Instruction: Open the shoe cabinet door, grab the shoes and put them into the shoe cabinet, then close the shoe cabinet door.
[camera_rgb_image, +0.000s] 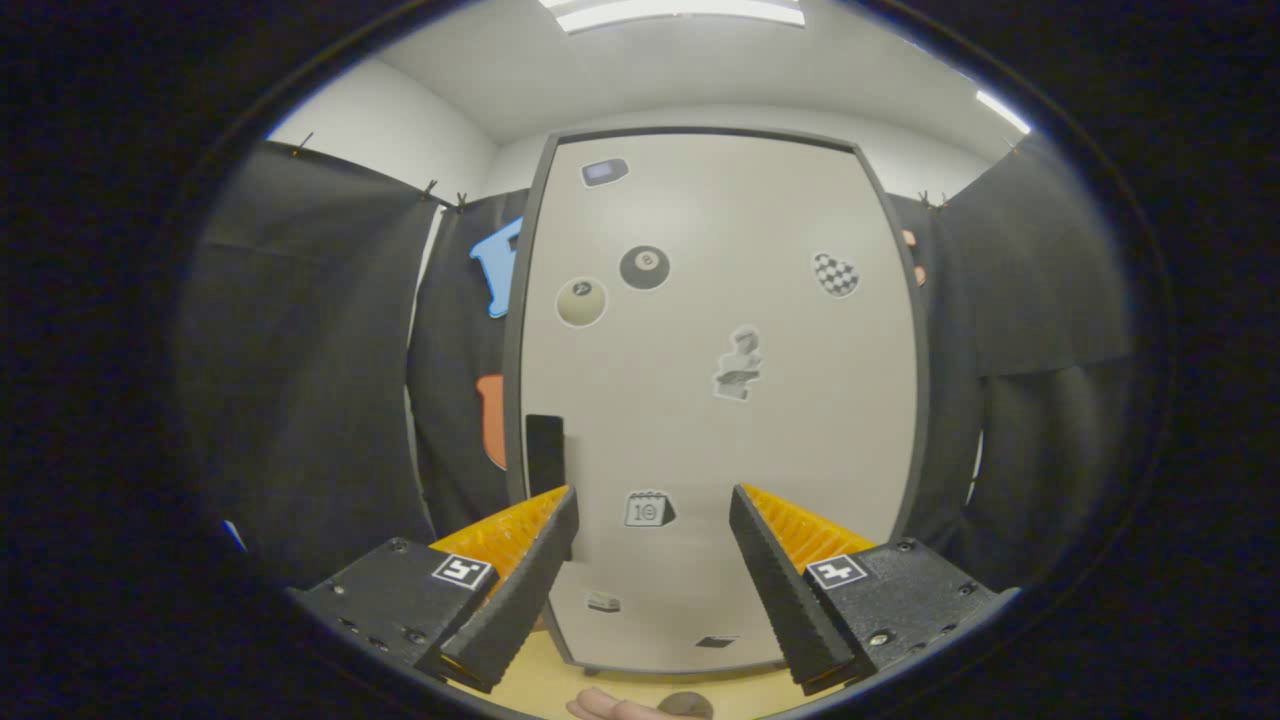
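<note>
Your gripper spreads wide, holding nothing. Just beyond its fingers stands the closed shoe cabinet door, stickered; its dark handle is partly hidden behind the left finger.

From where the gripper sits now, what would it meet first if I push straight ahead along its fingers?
Most likely the shut pale grey cabinet door with stickers: the open gripper points squarely at its lower half, near the small calendar sticker. The black rectangular handle lies just beyond the left finger. Depth is hard to judge.

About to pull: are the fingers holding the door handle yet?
No. The gripper is open and holds nothing; the handle lies just beyond one finger, on the shut door.
</note>
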